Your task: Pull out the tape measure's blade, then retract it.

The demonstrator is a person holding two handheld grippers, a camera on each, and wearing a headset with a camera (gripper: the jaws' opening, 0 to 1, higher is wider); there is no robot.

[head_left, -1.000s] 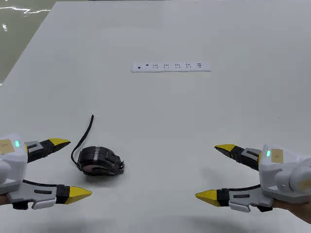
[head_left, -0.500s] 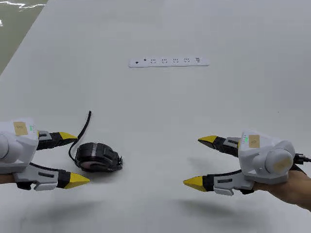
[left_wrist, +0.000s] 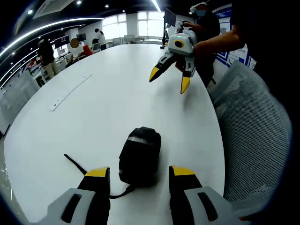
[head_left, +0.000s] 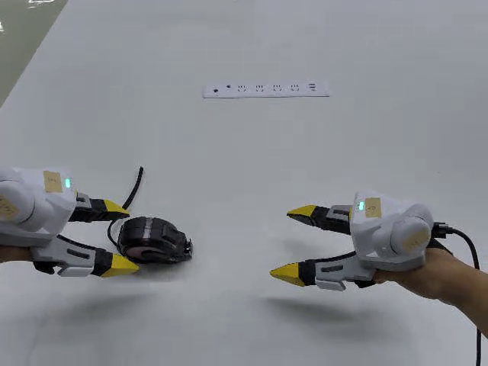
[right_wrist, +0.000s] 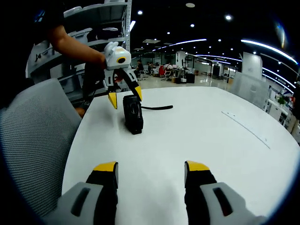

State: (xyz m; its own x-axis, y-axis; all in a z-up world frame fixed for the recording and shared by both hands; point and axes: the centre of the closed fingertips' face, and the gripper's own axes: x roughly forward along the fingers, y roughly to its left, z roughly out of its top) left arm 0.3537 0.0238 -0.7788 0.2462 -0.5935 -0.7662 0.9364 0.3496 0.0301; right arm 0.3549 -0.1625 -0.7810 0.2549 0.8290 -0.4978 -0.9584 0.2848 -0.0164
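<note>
Task status: nothing done yet. The black, rounded tape measure (head_left: 152, 240) lies on the white table (head_left: 343, 137) with no blade showing outside the case. The pull-out and the retraction are both left to do. Its thin black wrist strap (head_left: 131, 200) trails off the back of the case and away from you across the tabletop.

Left gripper (head_left: 130, 237): your jaws are spread wide and straddle the rear of the case, one yellow tip on each side. In the left gripper view a strip of table shows between each tip and the case, so you bracket it but do not pinch it. From the head view I cannot tell whether the near tip brushes the shell.

Right gripper (head_left: 280, 244): jaws spread about as wide, nothing between them. It hovers over bare table, well apart from the tape measure and pointing toward it.

Judgement: you are at the approach. Steadying the case with the left is the likely first job. The right would then have to find the blade's end hook, which is too small to make out here.

Far side of the table: a flat white power strip (head_left: 266, 89), well clear of the work.
</note>
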